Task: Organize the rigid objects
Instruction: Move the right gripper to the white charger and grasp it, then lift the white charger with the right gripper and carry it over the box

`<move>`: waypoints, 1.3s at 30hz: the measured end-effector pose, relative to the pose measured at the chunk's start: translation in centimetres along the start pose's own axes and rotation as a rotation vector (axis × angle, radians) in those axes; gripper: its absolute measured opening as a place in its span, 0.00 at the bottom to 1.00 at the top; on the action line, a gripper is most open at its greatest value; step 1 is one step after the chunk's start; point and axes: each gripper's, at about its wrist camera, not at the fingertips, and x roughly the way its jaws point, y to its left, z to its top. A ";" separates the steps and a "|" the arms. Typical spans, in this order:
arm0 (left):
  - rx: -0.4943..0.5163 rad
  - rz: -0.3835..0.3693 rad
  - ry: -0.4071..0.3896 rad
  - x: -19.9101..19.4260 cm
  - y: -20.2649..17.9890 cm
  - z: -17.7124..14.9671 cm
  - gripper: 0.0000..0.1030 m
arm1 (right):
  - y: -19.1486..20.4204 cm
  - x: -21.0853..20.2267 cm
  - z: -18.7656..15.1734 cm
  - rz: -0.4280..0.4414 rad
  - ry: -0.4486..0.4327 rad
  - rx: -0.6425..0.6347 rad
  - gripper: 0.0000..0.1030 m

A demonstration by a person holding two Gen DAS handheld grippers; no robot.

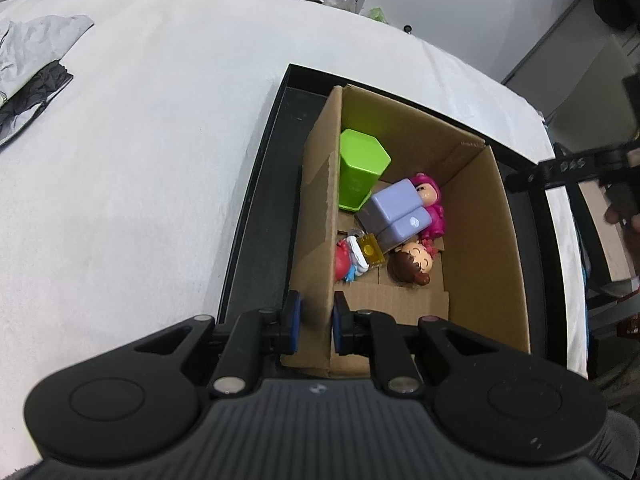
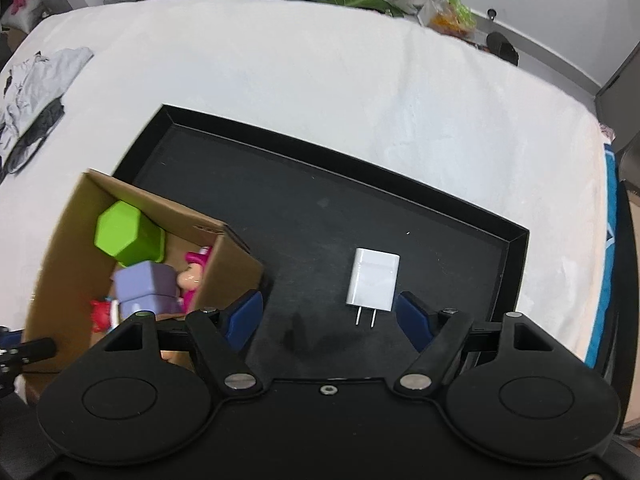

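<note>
A cardboard box point(image 1: 480, 240) stands in a black tray point(image 1: 260, 208) on a white cloth. It holds a green hexagonal cup point(image 1: 360, 168), a lilac block point(image 1: 396, 212), a pink figure point(image 1: 432, 204), a brown-haired doll head point(image 1: 412, 264) and a red figure point(image 1: 346, 260). My left gripper point(image 1: 316, 324) is shut on the box's left wall. In the right wrist view a white plug charger point(image 2: 374, 282) lies on the tray floor point(image 2: 320, 208), prongs toward me. My right gripper point(image 2: 330, 316) is open just before it, empty. The box point(image 2: 224, 264) stands to its left.
Grey and black clothing point(image 1: 32, 68) lies at the cloth's far left. Bags and clutter point(image 2: 440, 4) sit on the floor beyond the far edge. The right hand and its gripper point(image 1: 592, 172) show at the right of the left wrist view.
</note>
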 end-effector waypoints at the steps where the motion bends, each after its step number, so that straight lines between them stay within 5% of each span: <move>1: -0.004 0.001 -0.001 0.0 0.1 0.0 0.14 | -0.2 0.5 0.0 0.000 0.005 0.002 0.70; 12: -0.016 -0.007 0.000 0.2 0.4 -0.2 0.14 | -2.0 4.7 0.0 -0.014 0.044 0.024 0.67; 15: -0.018 -0.009 -0.002 0.0 0.6 -0.3 0.14 | -2.2 6.3 -0.4 -0.028 0.059 0.033 0.36; 39: 0.004 -0.018 -0.005 -1.0 0.0 -0.4 0.15 | -2.7 0.5 -3.2 -0.091 0.051 0.073 0.35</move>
